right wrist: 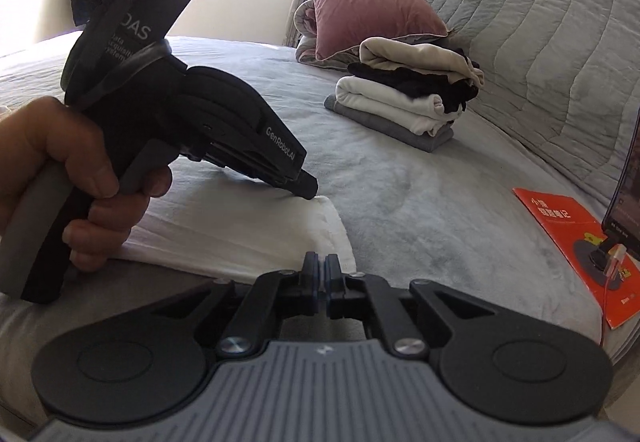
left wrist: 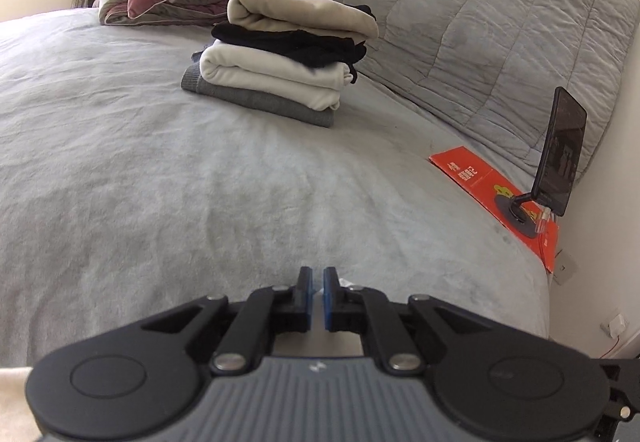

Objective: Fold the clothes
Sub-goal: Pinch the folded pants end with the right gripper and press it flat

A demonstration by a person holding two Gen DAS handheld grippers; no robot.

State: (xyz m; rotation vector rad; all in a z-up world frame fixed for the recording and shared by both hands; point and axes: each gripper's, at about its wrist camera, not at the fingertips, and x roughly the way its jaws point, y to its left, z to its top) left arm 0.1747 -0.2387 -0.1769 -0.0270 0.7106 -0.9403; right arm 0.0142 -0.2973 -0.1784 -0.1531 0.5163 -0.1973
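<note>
Both grippers, left gripper [right wrist: 310, 193] and right gripper [right wrist: 320, 266], are pinching the white garment [right wrist: 240, 230] edge, jaws nearly closed; next, folding toward the far stack [right wrist: 404, 97].

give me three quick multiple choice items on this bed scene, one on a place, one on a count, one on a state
1. Where does the phone on its stand sit?
A. on the orange booklet
B. on the pink pillow
C. on the clothes stack

2. How many folded garments are in the stack?
A. two
B. four
C. six

3. How is the left hand-held gripper?
A. wide open in the air
B. tip down on the white garment, jaws closed
C. lying on the bed

Answers: 1 A, its round base rests on the booklet; 2 B, cream, black, white and grey layers; 3 B, tip meets the white cloth.
</note>
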